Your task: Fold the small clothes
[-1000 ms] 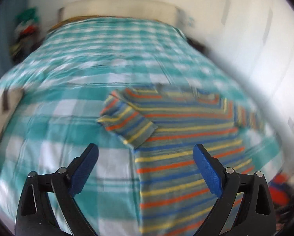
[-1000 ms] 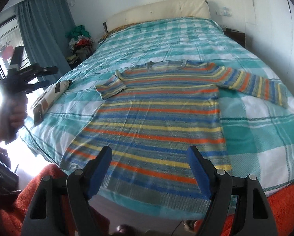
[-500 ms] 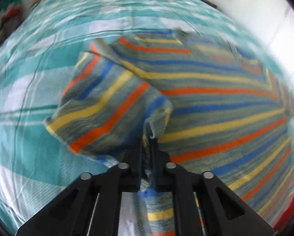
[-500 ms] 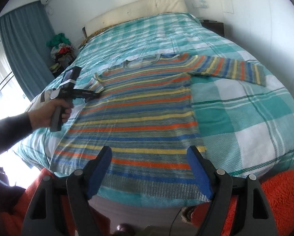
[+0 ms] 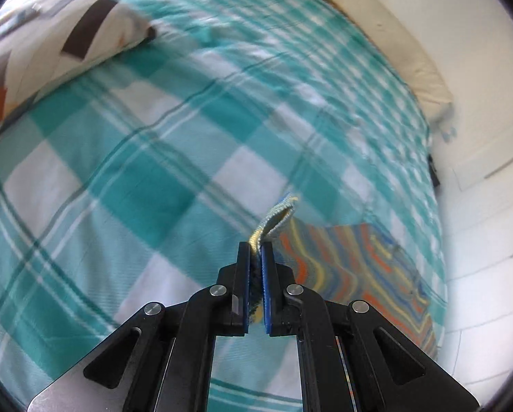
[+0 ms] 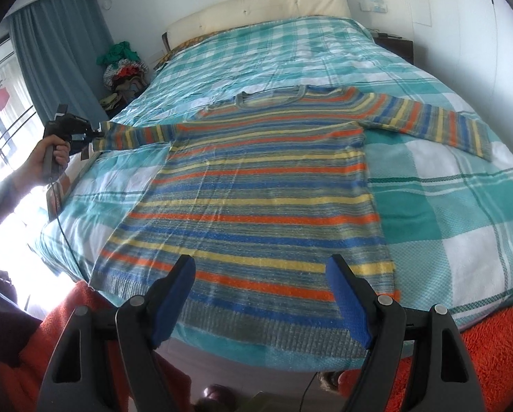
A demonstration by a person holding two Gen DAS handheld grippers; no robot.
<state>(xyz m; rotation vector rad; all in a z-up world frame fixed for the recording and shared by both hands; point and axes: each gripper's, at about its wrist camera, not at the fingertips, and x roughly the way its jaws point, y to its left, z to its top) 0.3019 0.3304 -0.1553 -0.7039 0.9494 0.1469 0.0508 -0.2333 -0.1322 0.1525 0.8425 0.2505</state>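
A striped sweater in orange, blue, yellow and grey lies flat on the bed, neck toward the headboard, both sleeves stretched out sideways. My left gripper is shut on the cuff of the left sleeve; from the right wrist it appears as a hand-held tool at the sleeve's outer end, near the bed's left edge. The sleeve trails off to the right behind the left jaws. My right gripper stands open above the sweater's hem, holding nothing.
The bed has a teal and white checked cover and a cream headboard. A patterned pillow lies by the left edge. A clothes pile sits beside a blue curtain. Orange fabric lies at the near edge.
My left gripper shut on the folded-in left sleeve's cuff and pulled it outward to the left, so the sleeve now lies straight. The right gripper stayed put, open.
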